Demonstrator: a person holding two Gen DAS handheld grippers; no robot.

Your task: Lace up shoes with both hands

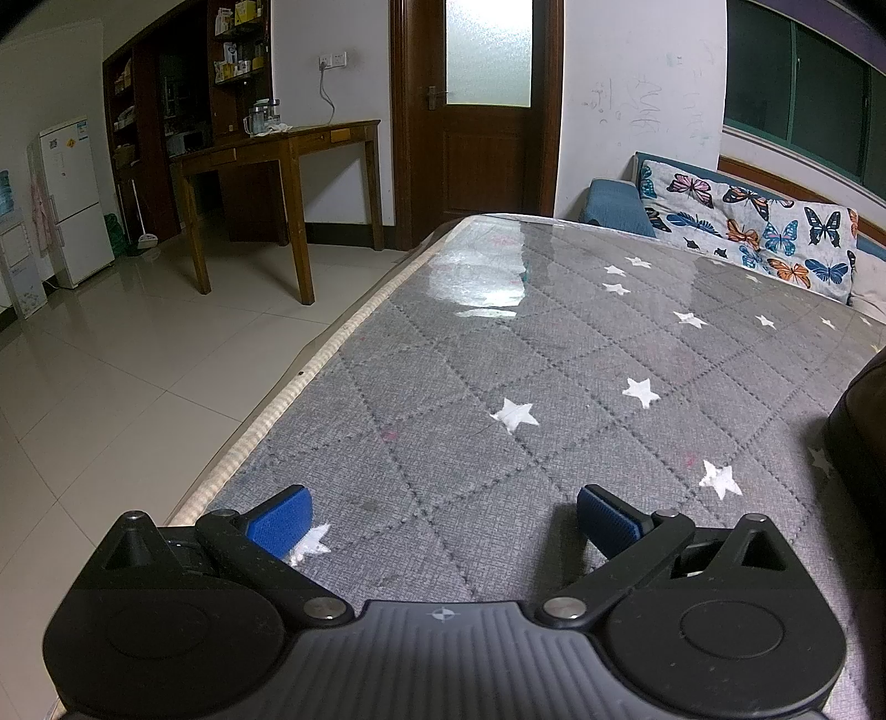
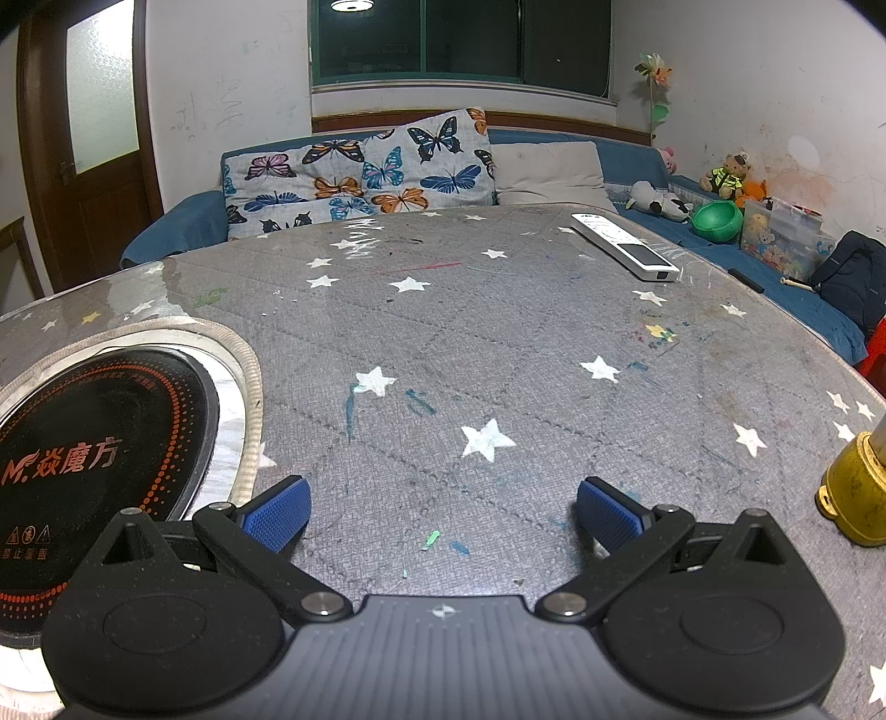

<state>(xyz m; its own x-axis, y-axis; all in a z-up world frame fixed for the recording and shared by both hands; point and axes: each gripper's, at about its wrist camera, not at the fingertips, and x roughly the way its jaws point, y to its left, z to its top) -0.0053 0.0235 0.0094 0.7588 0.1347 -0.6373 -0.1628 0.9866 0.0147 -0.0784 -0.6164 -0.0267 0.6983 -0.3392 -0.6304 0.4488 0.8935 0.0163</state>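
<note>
Two spread claws, left claw (image 1: 443, 518) and right claw (image 2: 443, 512); dark object (image 1: 861, 437) (edge-cropped, unidentifiable).

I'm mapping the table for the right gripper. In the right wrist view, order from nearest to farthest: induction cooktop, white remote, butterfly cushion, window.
1. induction cooktop: set into the table, just left of the open right gripper.
2. white remote: far right part of the table.
3. butterfly cushion: on the sofa past the table's edge.
4. window: on the wall behind the sofa.
</note>
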